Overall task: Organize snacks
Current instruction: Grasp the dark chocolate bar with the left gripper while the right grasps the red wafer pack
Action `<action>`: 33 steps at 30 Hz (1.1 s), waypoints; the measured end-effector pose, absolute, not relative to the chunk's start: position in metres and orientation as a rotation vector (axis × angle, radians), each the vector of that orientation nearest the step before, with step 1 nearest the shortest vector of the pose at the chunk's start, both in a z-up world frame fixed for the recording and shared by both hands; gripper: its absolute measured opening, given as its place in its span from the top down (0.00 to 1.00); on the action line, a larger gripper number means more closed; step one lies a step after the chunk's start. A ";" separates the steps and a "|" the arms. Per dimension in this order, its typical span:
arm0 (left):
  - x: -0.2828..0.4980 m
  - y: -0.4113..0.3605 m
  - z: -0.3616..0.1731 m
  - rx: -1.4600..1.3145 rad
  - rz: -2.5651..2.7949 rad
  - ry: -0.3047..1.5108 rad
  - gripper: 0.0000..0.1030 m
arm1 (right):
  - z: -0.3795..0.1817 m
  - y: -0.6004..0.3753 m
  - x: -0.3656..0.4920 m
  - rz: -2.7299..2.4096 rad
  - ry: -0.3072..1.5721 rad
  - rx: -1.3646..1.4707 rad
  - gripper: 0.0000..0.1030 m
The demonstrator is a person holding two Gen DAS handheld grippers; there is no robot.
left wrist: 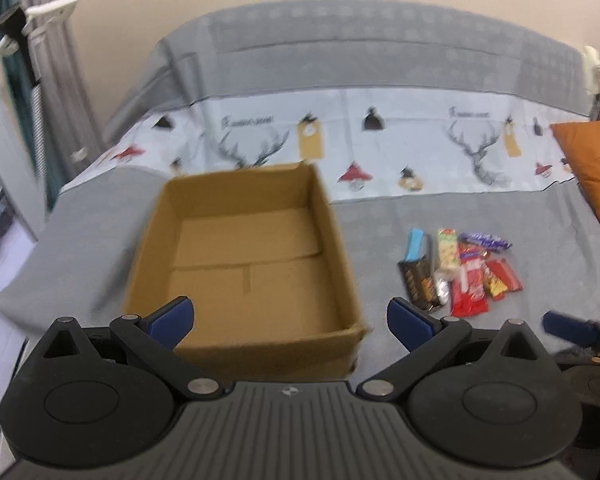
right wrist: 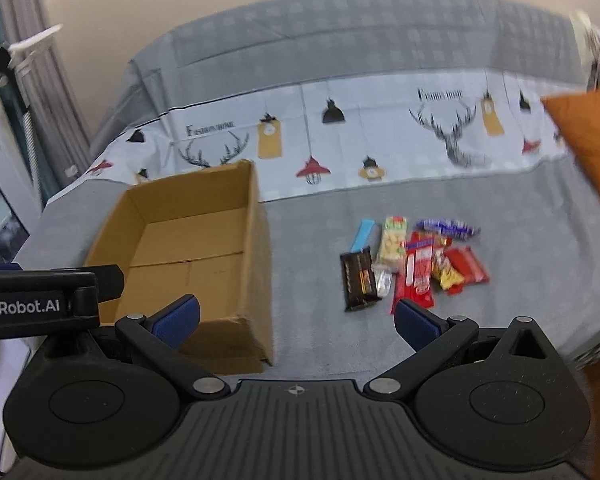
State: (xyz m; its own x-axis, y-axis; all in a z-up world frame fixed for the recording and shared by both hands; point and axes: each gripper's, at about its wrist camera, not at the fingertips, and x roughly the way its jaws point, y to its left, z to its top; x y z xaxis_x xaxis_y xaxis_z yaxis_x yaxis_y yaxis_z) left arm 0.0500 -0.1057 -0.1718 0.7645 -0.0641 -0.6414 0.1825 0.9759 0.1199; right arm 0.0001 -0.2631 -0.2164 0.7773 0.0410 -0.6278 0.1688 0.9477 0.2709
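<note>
While both claws hang above the near edge of the bed (left wrist: 480, 216), neither holds anything: the left claw (left wrist: 290, 320) has its blue pads spread wide apart, and the right claw (right wrist: 296, 320) is spread just as wide. In the left wrist view the open cardboard box (left wrist: 244, 248) sits at 12 o'clock on the grey cover, its floor bare, with its near wall between the two pads. The pile of snacks (left wrist: 460, 268) lies at 2 o'clock, apart from the box, on the same grey cover. In the right wrist view the box (right wrist: 188, 248) is at 10 o'clock and the snacks (right wrist: 412, 260) at 1 o'clock, just beyond the right pad. The packets touch and overlap one another: a dark bar, a light blue stick, a pale green-topped bag, red wrappers, a purple one. An orange cushion (right wrist: 592, 136) rests at 2 o'clock.
</note>
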 end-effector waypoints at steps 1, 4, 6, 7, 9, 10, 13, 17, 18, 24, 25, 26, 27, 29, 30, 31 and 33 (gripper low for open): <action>0.052 -0.114 -0.182 0.176 -0.156 0.657 0.00 | -0.230 -0.275 0.002 -0.069 0.664 0.358 0.00; 0.065 -0.142 -0.211 0.195 -0.219 0.628 0.00 | -0.266 -0.306 0.009 -0.126 0.620 0.377 0.00; 0.081 -0.163 -0.229 0.223 -0.263 0.649 0.00 | -0.283 -0.325 0.015 -0.184 0.608 0.349 0.00; 0.089 -0.172 -0.237 0.234 -0.290 0.665 0.00 | -0.290 -0.336 0.017 -0.202 0.595 0.349 0.00; 0.106 -0.188 -0.256 0.222 -0.337 0.706 0.00 | -0.305 -0.361 0.022 -0.202 0.568 0.373 0.01; 0.115 -0.193 -0.264 0.195 -0.351 0.727 0.00 | -0.313 -0.373 0.026 -0.203 0.566 0.387 0.01; 0.141 -0.209 -0.290 0.117 -0.395 0.779 0.00 | -0.337 -0.402 0.042 -0.170 0.603 0.477 0.19; 0.178 -0.239 -0.327 0.184 -0.413 0.854 0.15 | -0.369 -0.417 0.071 -0.103 0.687 0.550 0.51; 0.188 -0.246 -0.337 0.197 -0.421 0.871 0.23 | -0.374 -0.415 0.079 -0.092 0.707 0.541 0.53; 0.237 -0.262 -0.378 0.171 -0.437 0.976 0.39 | -0.403 -0.421 0.113 -0.070 0.777 0.602 0.63; 0.242 -0.262 -0.383 0.157 -0.438 0.992 0.47 | -0.406 -0.422 0.116 -0.074 0.783 0.611 0.69; 0.246 -0.262 -0.386 0.145 -0.442 1.011 0.52 | -0.409 -0.424 0.119 -0.077 0.787 0.615 0.74; 0.250 -0.262 -0.390 0.125 -0.453 1.035 0.63 | -0.410 -0.425 0.121 -0.088 0.790 0.607 0.89; 0.251 -0.258 -0.393 0.075 -0.469 1.060 0.68 | -0.411 -0.428 0.121 -0.124 0.801 0.598 0.99; 0.250 -0.258 -0.392 0.074 -0.470 1.059 0.68 | -0.408 -0.426 0.119 -0.142 0.798 0.585 0.98; 0.248 -0.259 -0.392 0.087 -0.474 1.057 0.68 | -0.403 -0.424 0.117 -0.156 0.789 0.556 0.96; 0.244 -0.260 -0.391 0.105 -0.485 1.050 0.68 | -0.399 -0.422 0.114 -0.153 0.770 0.539 0.83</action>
State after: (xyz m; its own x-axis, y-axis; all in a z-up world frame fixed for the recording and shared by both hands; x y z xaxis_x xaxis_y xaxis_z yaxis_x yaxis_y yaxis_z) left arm 0.2440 -0.2603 -0.3906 0.4028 -0.3337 -0.8523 0.4319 0.8903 -0.1445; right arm 0.1136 -0.4219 -0.3987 0.7143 0.0619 -0.6971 0.3229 0.8546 0.4067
